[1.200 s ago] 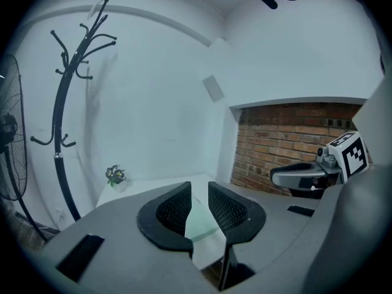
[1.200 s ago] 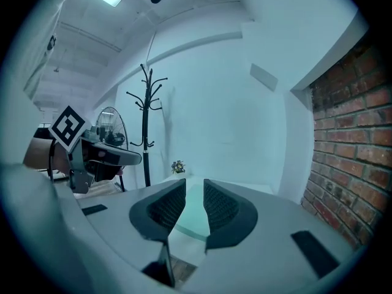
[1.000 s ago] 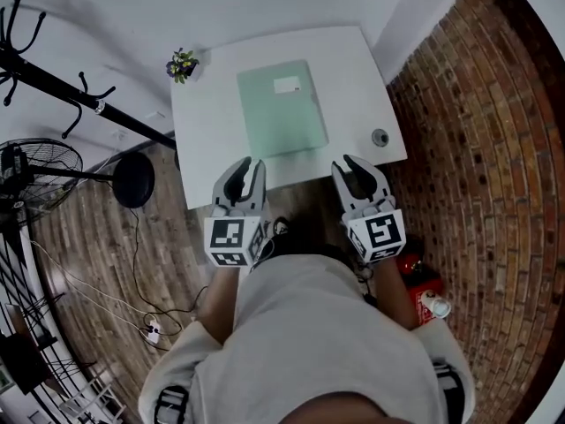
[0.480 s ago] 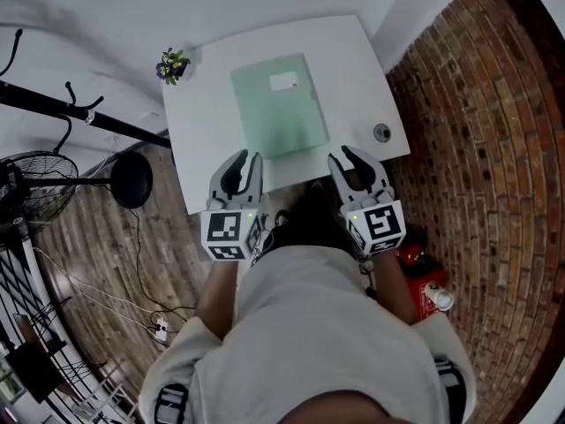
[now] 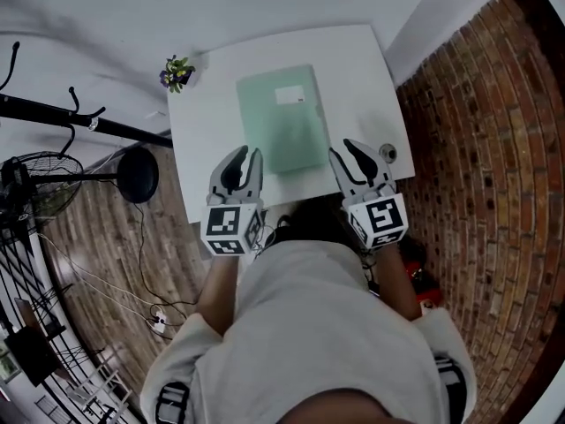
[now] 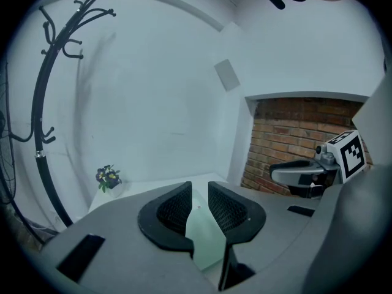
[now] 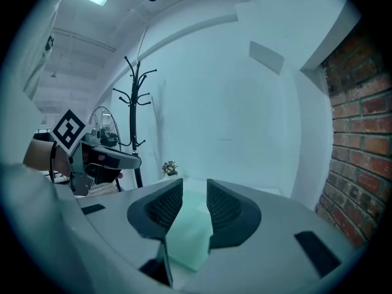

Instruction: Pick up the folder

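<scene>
Folder (image 5: 282, 120) lies untouched: approach step.
Your left gripper (image 5: 248, 153) is barely parted, your right gripper (image 5: 345, 148) has just been opening, both empty; reach its near edge.

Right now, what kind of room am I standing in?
Probably a small office or studio corner, indoors. A white table holds a green folder, a black coat stand leans in beside it, and a brick wall runs along one side above a wood floor.

Nothing can be read: the white label (image 5: 289, 94) on the green folder (image 5: 281, 135) is too small.
</scene>
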